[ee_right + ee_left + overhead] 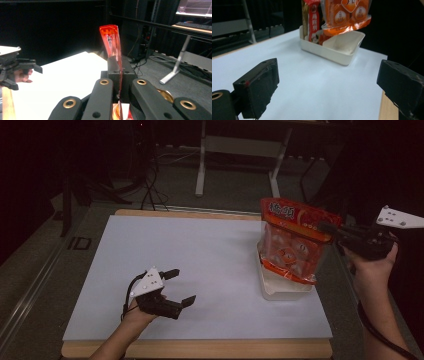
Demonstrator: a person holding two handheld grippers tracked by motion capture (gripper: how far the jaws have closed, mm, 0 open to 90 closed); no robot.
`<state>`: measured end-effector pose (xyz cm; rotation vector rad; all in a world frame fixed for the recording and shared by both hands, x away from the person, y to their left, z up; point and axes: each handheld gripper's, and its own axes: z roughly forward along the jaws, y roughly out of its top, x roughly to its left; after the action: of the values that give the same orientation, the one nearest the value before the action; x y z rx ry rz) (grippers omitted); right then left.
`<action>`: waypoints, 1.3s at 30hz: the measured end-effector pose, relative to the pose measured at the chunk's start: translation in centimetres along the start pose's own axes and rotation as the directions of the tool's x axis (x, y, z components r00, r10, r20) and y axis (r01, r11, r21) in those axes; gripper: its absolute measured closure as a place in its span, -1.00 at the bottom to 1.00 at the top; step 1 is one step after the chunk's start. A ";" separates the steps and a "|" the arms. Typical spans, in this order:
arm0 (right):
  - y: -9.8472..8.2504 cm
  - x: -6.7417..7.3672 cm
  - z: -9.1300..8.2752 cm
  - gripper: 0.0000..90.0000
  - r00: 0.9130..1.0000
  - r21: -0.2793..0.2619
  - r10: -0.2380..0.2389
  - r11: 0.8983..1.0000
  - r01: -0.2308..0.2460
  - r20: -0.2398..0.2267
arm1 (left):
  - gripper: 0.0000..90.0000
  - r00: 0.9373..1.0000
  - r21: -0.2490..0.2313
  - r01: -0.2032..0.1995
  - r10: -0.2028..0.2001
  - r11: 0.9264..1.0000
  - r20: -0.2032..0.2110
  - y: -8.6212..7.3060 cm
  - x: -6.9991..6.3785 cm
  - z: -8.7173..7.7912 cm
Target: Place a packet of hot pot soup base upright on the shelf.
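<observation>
Right tongs (336, 232) level, clamped on snack bag (292, 242) edge

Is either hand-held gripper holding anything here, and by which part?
The right hand-held gripper is shut on the orange snack bag's sealed top edge, keeping it above the white tray. The left hand-held gripper is open and holds nothing.

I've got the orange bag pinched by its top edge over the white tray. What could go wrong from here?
1. The right gripper holds the orange plastic snack bag only by its thin top seal; it could slip or tear.
2. The hanging bag may snag the white plastic tray or the red packet standing in it.
3. The left gripper is open, away from the tray, so nothing steadies it.
</observation>
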<state>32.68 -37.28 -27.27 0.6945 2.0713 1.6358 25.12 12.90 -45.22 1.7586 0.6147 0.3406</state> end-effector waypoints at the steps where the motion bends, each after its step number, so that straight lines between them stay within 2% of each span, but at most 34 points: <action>1: -0.1 -0.1 0.0 1.00 1.000 0.003 -0.004 1.000 0.004 0.003 | -0.89 1.000 0.006 0.001 -0.001 1.000 -0.004 -0.2 0.0 0.0; 8: -1.5 -0.8 0.4 1.00 1.000 0.033 0.007 0.999 -0.007 0.015 | -0.89 1.000 0.000 0.017 -0.017 1.000 -0.008 -0.7 0.1 -0.1; 16: -3.8 -1.5 1.8 1.00 0.999 0.072 0.038 0.997 -0.039 0.011 | -0.89 1.000 0.018 0.029 -0.029 0.999 -0.012 -1.8 0.3 0.1; 25: -5.1 -1.7 2.1 1.00 0.997 0.049 0.072 0.996 -0.072 0.004 | -0.89 0.999 0.024 0.049 -0.049 0.999 -0.017 -2.6 0.4 0.2; 30: -6.4 -1.7 2.3 1.00 0.995 0.058 0.099 0.993 -0.099 0.000 | -0.89 0.998 0.029 0.053 -0.053 0.998 -0.016 -2.8 0.5 0.4; 35: -7.4 -2.0 1.7 1.00 0.992 0.029 0.129 0.991 -0.129 -0.002 | -0.89 0.998 0.036 0.054 -0.054 0.998 -0.015 -3.1 0.4 0.5; 39: -8.3 -2.0 1.7 1.00 0.990 0.052 0.139 0.989 -0.138 -0.004 | -0.89 0.998 0.043 0.054 -0.054 0.998 -0.009 -3.2 0.4 0.7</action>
<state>34.20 -38.79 -35.69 0.8684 2.1191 1.6659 25.06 13.16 -48.50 1.7791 0.6786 0.2988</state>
